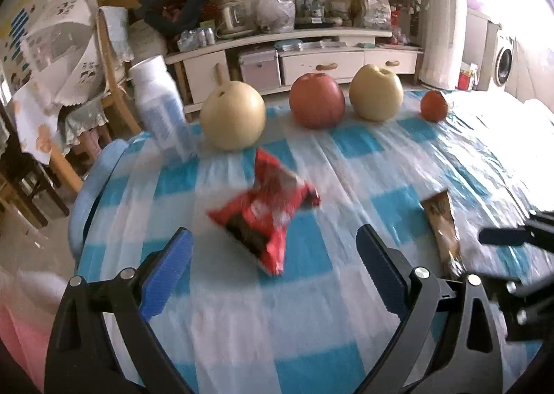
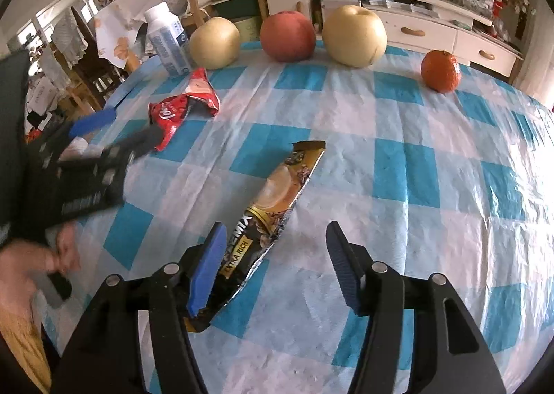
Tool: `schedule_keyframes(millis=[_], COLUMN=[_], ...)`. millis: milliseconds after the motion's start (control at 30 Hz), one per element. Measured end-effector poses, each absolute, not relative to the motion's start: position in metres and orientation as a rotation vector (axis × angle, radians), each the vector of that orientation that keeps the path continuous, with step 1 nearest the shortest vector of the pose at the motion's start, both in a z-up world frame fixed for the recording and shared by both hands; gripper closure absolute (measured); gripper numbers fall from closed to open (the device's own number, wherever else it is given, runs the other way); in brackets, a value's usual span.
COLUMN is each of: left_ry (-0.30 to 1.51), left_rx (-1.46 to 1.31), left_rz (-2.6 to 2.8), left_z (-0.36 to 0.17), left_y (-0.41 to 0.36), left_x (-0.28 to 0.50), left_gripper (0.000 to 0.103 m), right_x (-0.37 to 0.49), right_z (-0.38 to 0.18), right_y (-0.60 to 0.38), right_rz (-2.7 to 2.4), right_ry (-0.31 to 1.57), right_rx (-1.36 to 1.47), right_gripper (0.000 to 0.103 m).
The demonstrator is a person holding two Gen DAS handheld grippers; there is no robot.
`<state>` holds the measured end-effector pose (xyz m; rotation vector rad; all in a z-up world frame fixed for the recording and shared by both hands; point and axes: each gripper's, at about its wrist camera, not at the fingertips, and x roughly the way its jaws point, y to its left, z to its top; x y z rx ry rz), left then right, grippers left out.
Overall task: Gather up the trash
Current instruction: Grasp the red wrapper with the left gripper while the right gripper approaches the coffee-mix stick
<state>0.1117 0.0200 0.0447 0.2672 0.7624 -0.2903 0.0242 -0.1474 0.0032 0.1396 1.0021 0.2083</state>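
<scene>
A: Checkered blue-and-white cloth covers the surface point(image 2: 398, 158); TV cabinet point(image 1: 311, 61) far behind it, cluttered.

B: Left tool point(image 1: 273, 255)?

A: Spread wide, holding nothing. Red wrapper point(image 1: 266, 217) lies crumpled on the cloth just past the fingertips, roughly between them, not touching. Blurry in that view.

B: Right tool point(image 2: 275, 245)?

A: Also spread, empty. Gold coffee sachet point(image 2: 277, 207), torn open at its far end, lies diagonally; its near end sits against the left blue pad point(image 2: 207, 269). Can't tell if it actually touches.

B: Both visible in each other's view?

A: Yes, the left tool shows at the left edge of the right view, tips at the red wrapper's near corner.

B: Farther out?

A: Fruit row along the far edge: pear point(image 2: 214, 42), red apple point(image 2: 287, 35), second pear point(image 2: 356, 35), small orange point(image 2: 440, 71) to the right and apart. White bottle point(image 2: 166, 40) with blue label stands left of the first pear, close beside it.
</scene>
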Motion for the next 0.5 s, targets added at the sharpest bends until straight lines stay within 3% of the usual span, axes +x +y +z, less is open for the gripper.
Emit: schedule_keyframes(millis=[333,500], left_ry=[0.879,0.902], left_rx=[0.281,0.293], left_rz=[-0.3,-0.288], left_z=[0.022,0.015], left_y=[0.019,0.021], left_x=[0.159,0.167], left_gripper=[0.009,0.03], right_x=[0.026,0.026], right_z=[0.002,0.003], right_y=[-0.144,-0.141], right_rz=[0.222,0.228], right_ry=[0.999,0.985], right_rx=[0.14,0.13], right_gripper=[0.042,0.042])
